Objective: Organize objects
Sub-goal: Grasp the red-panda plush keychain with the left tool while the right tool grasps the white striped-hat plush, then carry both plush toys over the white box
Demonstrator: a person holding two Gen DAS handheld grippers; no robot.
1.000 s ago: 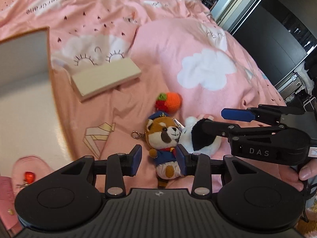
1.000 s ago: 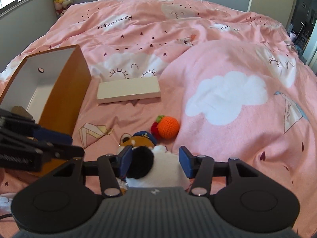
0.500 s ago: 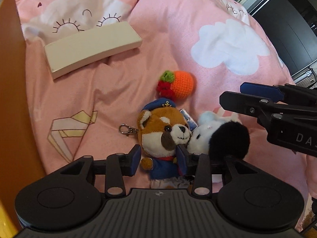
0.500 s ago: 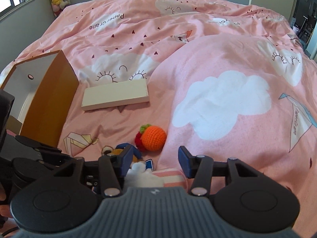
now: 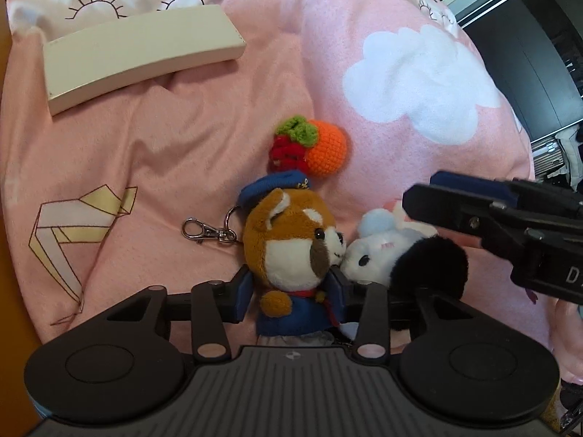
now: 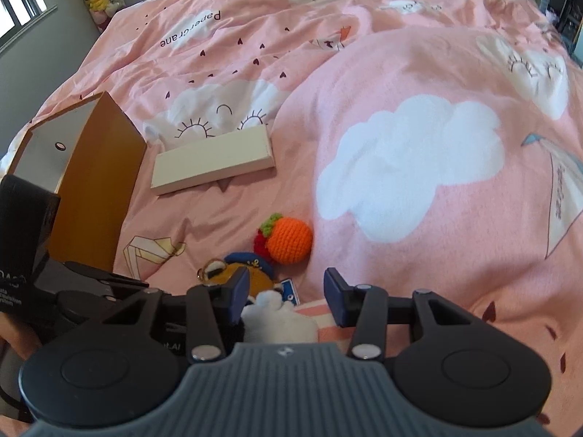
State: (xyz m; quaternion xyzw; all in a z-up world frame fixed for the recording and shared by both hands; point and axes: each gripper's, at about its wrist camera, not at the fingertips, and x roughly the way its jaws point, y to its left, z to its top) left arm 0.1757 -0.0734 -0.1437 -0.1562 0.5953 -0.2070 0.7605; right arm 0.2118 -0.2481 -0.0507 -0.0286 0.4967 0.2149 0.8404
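- Left hand-held gripper (image 5: 289, 293): jaws closing; the red panda toy (image 5: 291, 255) in blue cap and blue coat sits between the blue pads, body level with the fingertips, head reaching past them. Right pad against the coat; left pad beside the toy's arm, contact there not clear. Firm grip cannot be told.
- Metal clasp (image 5: 204, 231) of the red panda toy lying flat on the bed cover (image 5: 182, 138), left of the toy's head.
- White plush with black ear (image 5: 400, 258) touching the red panda toy face to face, just right of the left hand-held gripper's right finger.
- Right hand-held gripper (image 6: 286, 293): jaws closing, placed over the white plush (image 6: 278, 322); left pad near or against its edge, right pad apart from it with bed cover showing between. Not yet clamped.
- Same right hand-held gripper seen from the left wrist view (image 5: 473, 215), black fingers just above the white plush.
- Knitted orange ball (image 5: 322, 151) with green and red trim on the bed cover, just beyond the red panda toy's cap, ahead of both grippers.
- Flat cream box (image 5: 142, 54) shut, lying farther back on the bed cover, well apart from the toys; contents hidden.
- Open brown box (image 6: 87, 182) with white inside, standing at the far left in the right wrist view; inner wall with one small hole visible, floor of the box hidden, so contents cannot be told.
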